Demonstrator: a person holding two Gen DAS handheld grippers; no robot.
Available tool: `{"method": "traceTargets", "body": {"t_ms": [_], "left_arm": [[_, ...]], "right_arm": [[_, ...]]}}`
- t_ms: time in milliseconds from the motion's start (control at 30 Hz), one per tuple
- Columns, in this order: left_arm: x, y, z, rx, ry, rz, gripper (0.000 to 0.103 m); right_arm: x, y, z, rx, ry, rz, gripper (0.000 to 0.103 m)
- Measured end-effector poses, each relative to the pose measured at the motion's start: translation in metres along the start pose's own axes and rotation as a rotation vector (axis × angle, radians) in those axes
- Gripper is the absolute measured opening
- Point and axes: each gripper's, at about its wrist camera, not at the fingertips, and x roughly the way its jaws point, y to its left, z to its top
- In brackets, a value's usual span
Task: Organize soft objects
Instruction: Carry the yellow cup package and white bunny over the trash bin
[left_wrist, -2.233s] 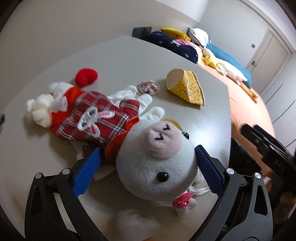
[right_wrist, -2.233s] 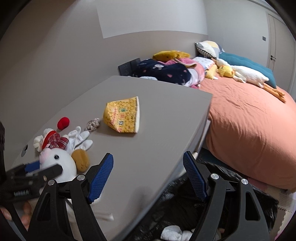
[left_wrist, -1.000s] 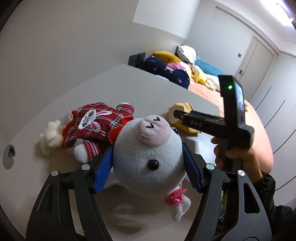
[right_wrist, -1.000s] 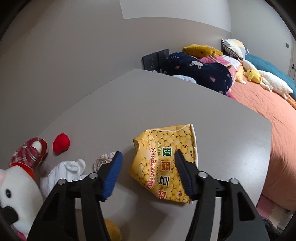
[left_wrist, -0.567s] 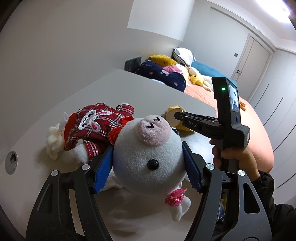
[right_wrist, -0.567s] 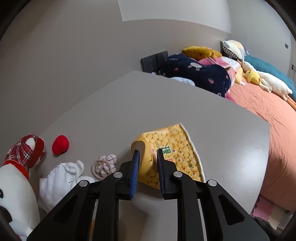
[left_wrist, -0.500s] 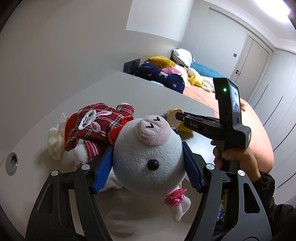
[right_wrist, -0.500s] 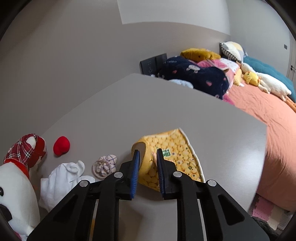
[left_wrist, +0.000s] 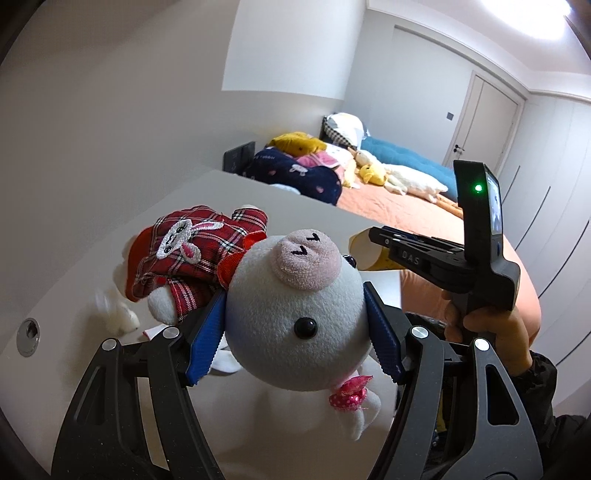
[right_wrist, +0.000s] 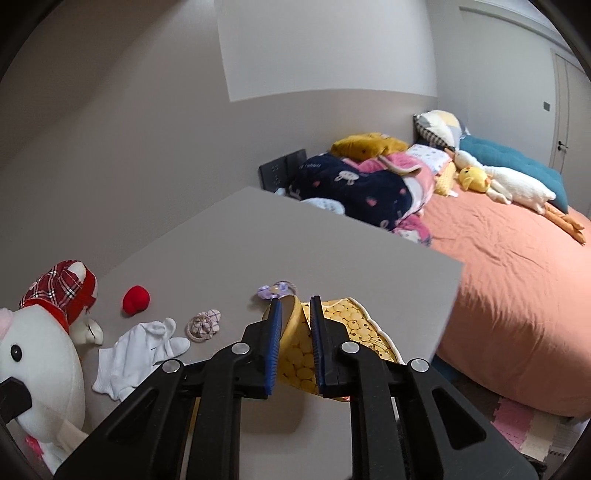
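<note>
On the grey table (right_wrist: 258, 236) lie one red ball (right_wrist: 136, 300) and one hair tie (right_wrist: 204, 325). The left gripper (left_wrist: 293, 325) clamps one plush pig (left_wrist: 295, 314); the right gripper (right_wrist: 295, 332) pinches one yellow pouch (right_wrist: 332, 332).

text: "DAS" | on: right tool (left_wrist: 380, 240) arm, seen from left wrist view

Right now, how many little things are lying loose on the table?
4: a red ball near the wall, white socks at the front, a hair tie beside them, a purple one further right. Others may be hidden.
</note>
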Motion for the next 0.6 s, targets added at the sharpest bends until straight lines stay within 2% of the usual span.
{"method": "traceTargets", "body": {"t_ms": [600], "left_arm": [[-0.033,-0.069,-0.004,0.089,-0.056,-0.088,0.068]], "right_arm": [[-0.104,-0.047,-0.026,0.055,-0.088,-0.094,0.017]]}}
